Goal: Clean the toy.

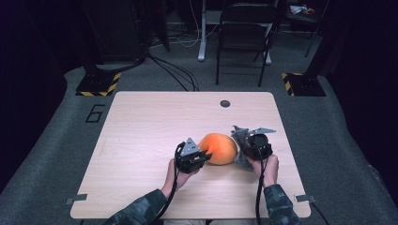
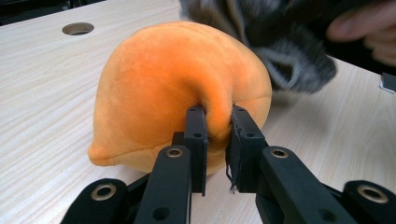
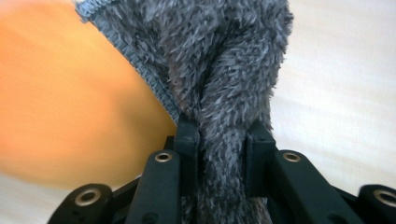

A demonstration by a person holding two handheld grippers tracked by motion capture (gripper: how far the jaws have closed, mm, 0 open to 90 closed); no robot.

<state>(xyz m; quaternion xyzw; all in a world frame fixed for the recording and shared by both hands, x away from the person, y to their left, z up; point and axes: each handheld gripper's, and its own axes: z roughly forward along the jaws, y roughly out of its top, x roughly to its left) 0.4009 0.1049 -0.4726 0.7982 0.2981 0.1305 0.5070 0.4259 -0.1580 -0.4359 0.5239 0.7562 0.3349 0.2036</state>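
Left gripper (image 2: 215, 140) jaws pinch a fold of the orange plush (image 2: 177, 84) on the bench (image 1: 141, 126). Right gripper (image 3: 223, 154) jaws pinch the grey fuzzy cloth (image 3: 224, 60), touching the plush.

Orange plush cushion (image 2: 163, 88), shaggy grey cloth (image 3: 224, 60), pale wood-grain table (image 1: 150, 117) — black tools, camouflage sleeves (image 1: 141, 211).

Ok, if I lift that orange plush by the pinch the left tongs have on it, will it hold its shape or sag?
Probably sags: the orange plush bunches into a soft fold where the left tongs pinch it. It looks light for its bulk. Its rounded body may roll on the table if pushed.
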